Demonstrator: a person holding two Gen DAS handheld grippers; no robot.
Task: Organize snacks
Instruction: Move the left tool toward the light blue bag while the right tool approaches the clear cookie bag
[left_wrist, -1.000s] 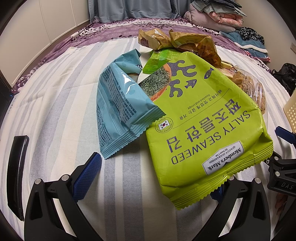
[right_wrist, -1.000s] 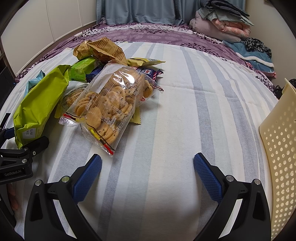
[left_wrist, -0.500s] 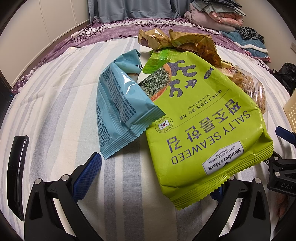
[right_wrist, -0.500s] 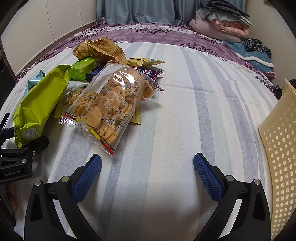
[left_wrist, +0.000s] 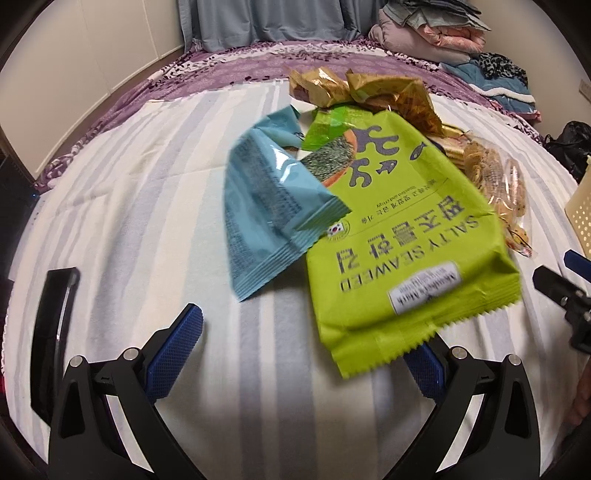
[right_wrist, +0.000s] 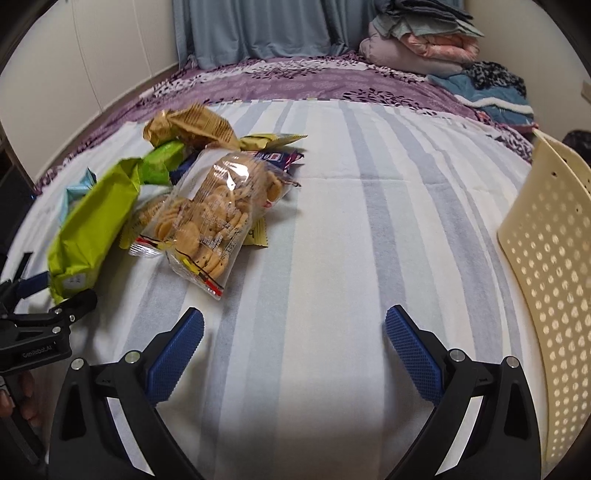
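The green seaweed bag (left_wrist: 406, 243) had slid farther from the left tongs (left_wrist: 303, 354), which had drawn back, spread and empty; the right tongs (right_wrist: 295, 354) likewise gaped, nothing yet grasped.

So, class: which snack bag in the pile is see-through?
The clear cookie bag, its round biscuits visible inside; the green seaweed bag, blue bag and gold bag are opaque.

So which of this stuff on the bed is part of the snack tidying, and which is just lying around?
Part of the job:
green seaweed bag
blue packet
clear cookie bag
gold wrappers
cream perforated basket
left gripper, open
right gripper, open

Just lying about:
folded blankets
black curved object
curtain
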